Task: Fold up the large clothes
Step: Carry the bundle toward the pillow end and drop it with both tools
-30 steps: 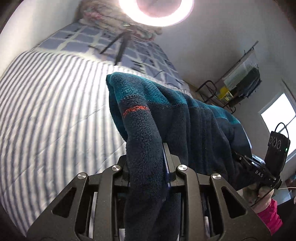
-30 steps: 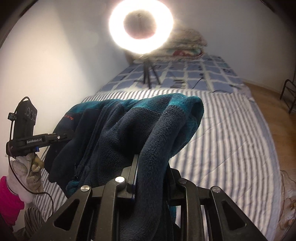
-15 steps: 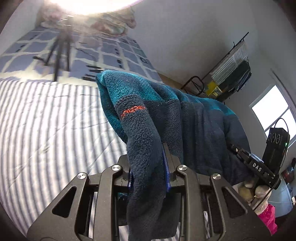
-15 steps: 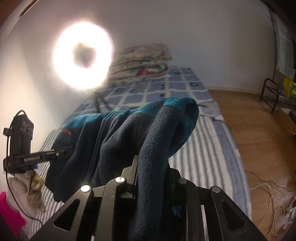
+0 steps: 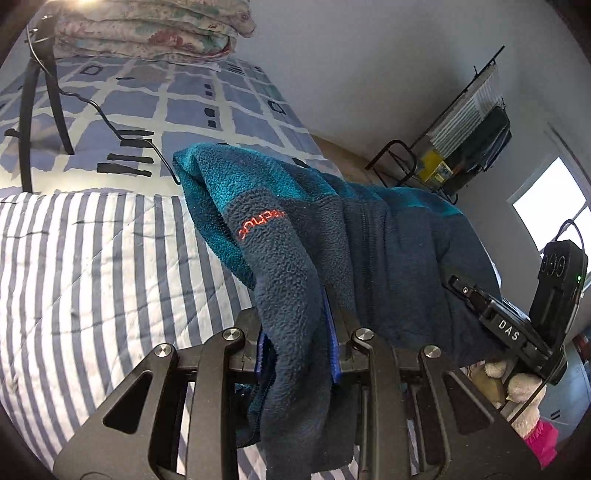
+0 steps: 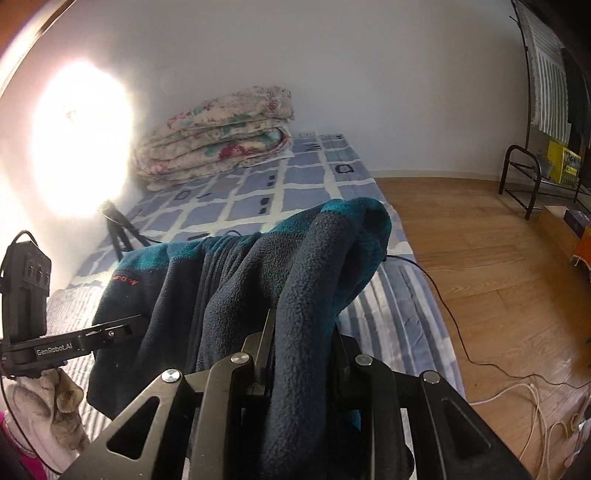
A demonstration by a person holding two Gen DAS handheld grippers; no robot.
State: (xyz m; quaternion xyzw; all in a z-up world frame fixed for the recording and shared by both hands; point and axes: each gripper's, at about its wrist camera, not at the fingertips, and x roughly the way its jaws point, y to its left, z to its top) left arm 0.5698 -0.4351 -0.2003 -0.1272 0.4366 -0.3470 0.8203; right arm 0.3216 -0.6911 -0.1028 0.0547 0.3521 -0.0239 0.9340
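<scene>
The left claw (image 5: 295, 328) is clamped on a fold of the dark navy and teal fleece jacket (image 5: 388, 258). The right claw (image 6: 303, 339) is clamped on another fold of the same jacket. The jacket hangs in the air between the two claws, above the bed with the blue and white striped cover (image 5: 74, 277). Its little orange logo (image 5: 260, 223) sits near the left claw's side.

At 11 o'clock in the left view a pile of folded flowery quilts (image 5: 147, 29) lies at the far end of the bed, on the blue checked sheet (image 5: 192, 107). At 2 o'clock a black metal rack (image 5: 461, 147) holds hanging clothes and a yellow box (image 5: 436, 168); what is in the box cannot be seen.

A second ago the bright ring lamp (image 6: 81, 140) sat at the top middle of both views. Now it has slid to the left edge in the right view and almost out of the left view. More wooden floor (image 6: 498, 277) shows now. Both claws still grip the jacket the same way
</scene>
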